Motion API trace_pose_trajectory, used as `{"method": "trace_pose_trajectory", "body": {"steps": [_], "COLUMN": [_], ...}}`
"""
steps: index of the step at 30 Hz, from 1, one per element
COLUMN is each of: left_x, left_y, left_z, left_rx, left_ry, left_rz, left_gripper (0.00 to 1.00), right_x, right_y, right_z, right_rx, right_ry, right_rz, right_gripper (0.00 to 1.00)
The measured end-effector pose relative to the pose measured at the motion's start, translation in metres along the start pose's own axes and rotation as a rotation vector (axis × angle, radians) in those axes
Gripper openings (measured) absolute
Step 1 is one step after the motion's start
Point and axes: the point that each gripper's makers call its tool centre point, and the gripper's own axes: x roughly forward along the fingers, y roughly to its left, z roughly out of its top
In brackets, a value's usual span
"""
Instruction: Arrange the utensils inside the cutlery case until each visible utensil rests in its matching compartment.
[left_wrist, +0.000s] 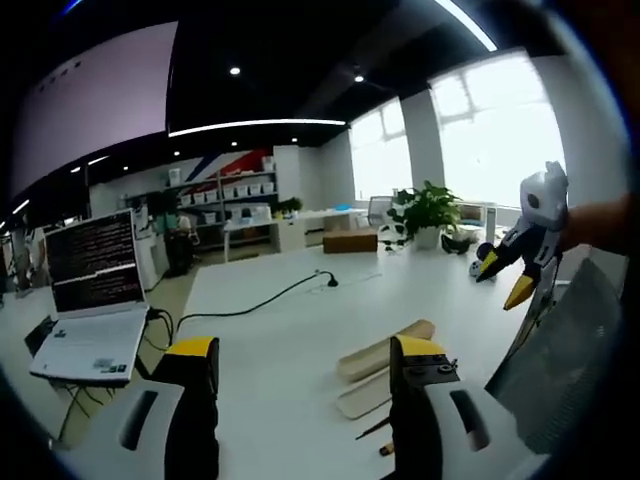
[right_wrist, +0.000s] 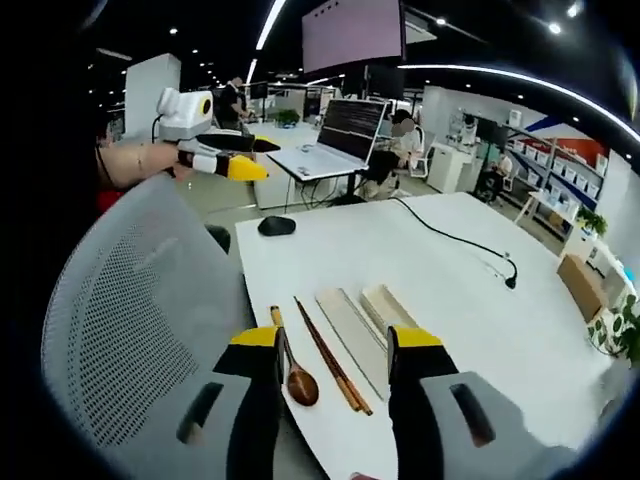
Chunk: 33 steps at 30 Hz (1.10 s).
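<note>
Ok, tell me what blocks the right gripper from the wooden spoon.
Nothing visible does. The wooden spoon lies on the white table just ahead of the right gripper, its jaws open, beside the chopsticks.

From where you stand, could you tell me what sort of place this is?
Most likely an open-plan office or lab. A long white table carries an open laptop, a mesh office chair stands beside it, and shelves of white bins line the far wall.

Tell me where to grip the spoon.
Grip the spoon on its thin handle, above the bowl, probably coming from overhead with the right gripper. It lies flat on the table, and the chopsticks run close alongside, so close the jaws across the handle.
</note>
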Motion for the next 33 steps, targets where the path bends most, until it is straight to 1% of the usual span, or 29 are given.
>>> {"method": "trace_pose_trajectory", "body": {"steps": [3, 7, 11, 14, 17, 24, 25, 27, 28, 30, 33], "left_x": [0.000, 0.000, 0.000, 0.000, 0.000, 0.001, 0.001, 0.001, 0.001, 0.000, 0.000], "left_y": [0.000, 0.001, 0.001, 0.003, 0.002, 0.000, 0.000, 0.001, 0.001, 0.002, 0.002], "left_z": [0.001, 0.000, 0.000, 0.002, -0.001, -0.003, -0.004, -0.004, -0.004, -0.004, -0.004], "left_rx": [0.003, 0.000, 0.004, 0.022, 0.002, 0.003, 0.004, 0.006, 0.006, 0.005, 0.004], "left_ry": [-0.003, -0.001, -0.002, -0.009, 0.003, 0.008, 0.009, 0.009, 0.008, 0.008, 0.008], "left_rz": [0.002, 0.001, -0.003, 0.009, -0.009, -0.025, -0.027, -0.026, -0.025, -0.024, -0.023], "left_gripper": [0.70, 0.70, 0.69, 0.70, 0.68, 0.65, 0.65, 0.64, 0.64, 0.64, 0.64], "right_x": [0.009, 0.021, 0.030, 0.038, 0.046, 0.062, 0.065, 0.068, 0.070, 0.076, 0.082], "right_y": [0.001, 0.009, 0.013, 0.012, 0.013, 0.011, 0.011, 0.015, 0.016, 0.016, 0.020], "right_z": [-0.006, -0.020, -0.030, -0.036, -0.041, -0.052, -0.054, -0.058, -0.060, -0.063, -0.070], "right_rx": [-0.032, -0.093, -0.125, -0.120, -0.153, -0.178, -0.173, -0.166, -0.168, -0.172, -0.193], "right_ry": [0.046, 0.132, 0.186, 0.227, 0.269, 0.329, 0.340, 0.358, 0.360, 0.368, 0.409], "right_rz": [0.038, 0.112, 0.160, 0.177, 0.195, 0.226, 0.230, 0.254, 0.260, 0.262, 0.285], "right_gripper": [0.39, 0.36, 0.34, 0.30, 0.28, 0.23, 0.21, 0.12, 0.11, 0.13, 0.14]}}
